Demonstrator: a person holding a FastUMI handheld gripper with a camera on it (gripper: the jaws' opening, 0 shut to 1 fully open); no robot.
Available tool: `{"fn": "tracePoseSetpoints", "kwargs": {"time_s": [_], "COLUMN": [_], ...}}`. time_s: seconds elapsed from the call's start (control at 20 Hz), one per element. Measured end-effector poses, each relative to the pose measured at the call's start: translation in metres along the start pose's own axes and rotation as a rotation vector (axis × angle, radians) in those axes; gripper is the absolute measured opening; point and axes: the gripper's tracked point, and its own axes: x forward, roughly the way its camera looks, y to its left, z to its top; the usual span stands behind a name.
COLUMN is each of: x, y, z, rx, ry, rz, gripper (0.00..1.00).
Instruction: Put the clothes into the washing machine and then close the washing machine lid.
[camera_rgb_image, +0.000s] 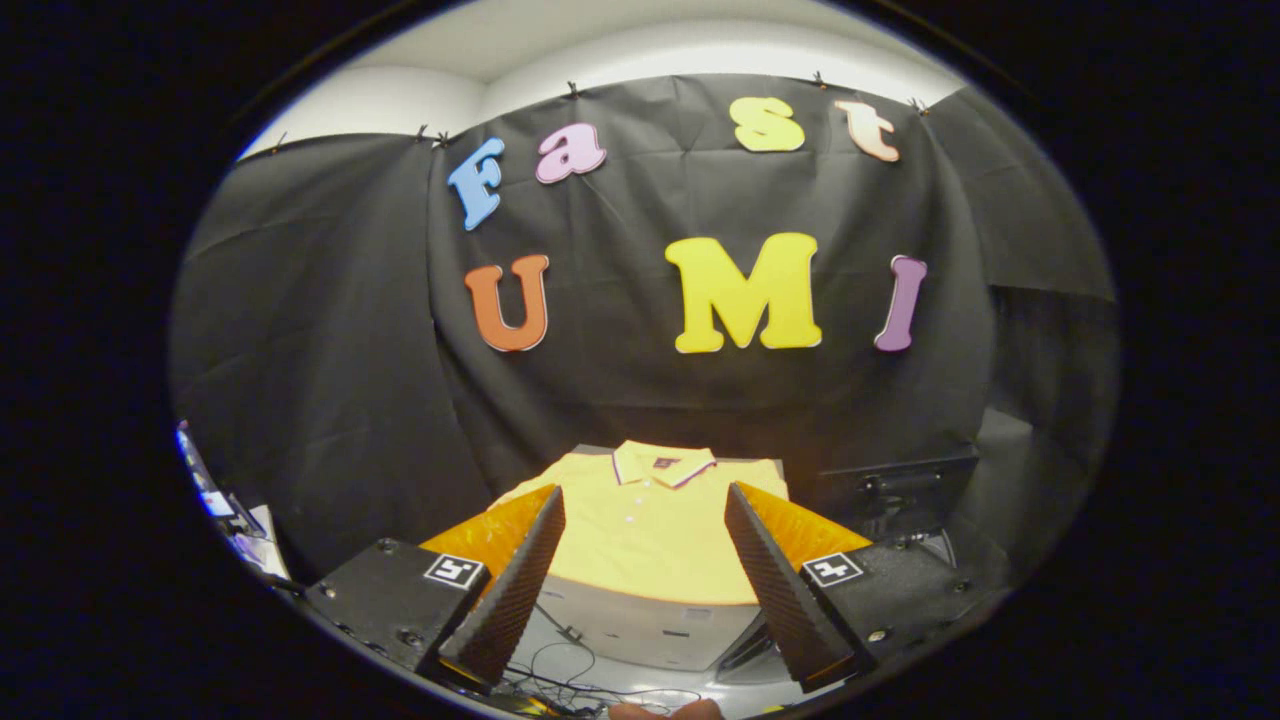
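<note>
The hand-held gripper (645, 500) hangs released, fingers spread wide and grasping nothing; a folded yellow polo shirt (650, 525) lies just ahead between them, on a grey box (650, 630).

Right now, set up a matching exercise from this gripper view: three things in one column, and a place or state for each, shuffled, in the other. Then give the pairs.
Things:
1. yellow polo shirt
2. tongs
3. loose cables

Places or states:
A. open, fingers spread, touching nothing
B. low down below the fingers, in front of the grey box
C. spread flat on top of the grey box, seen between the fingers and beyond them

Pairs: 1-C, 2-A, 3-B
</note>
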Motion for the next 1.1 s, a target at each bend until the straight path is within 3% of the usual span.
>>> {"fn": "tracePoseSetpoints", "kwargs": {"time_s": [0.25, 0.5, 1.1], "x": [0.064, 0.112, 0.212], "y": [0.009, 0.010, 0.009], "z": [-0.019, -0.040, -0.065], "rx": [0.045, 0.056, 0.110], "ry": [0.184, 0.402, 0.743], "rz": [0.033, 0.013, -0.101], "gripper": [1.00, 1.00, 1.00]}}
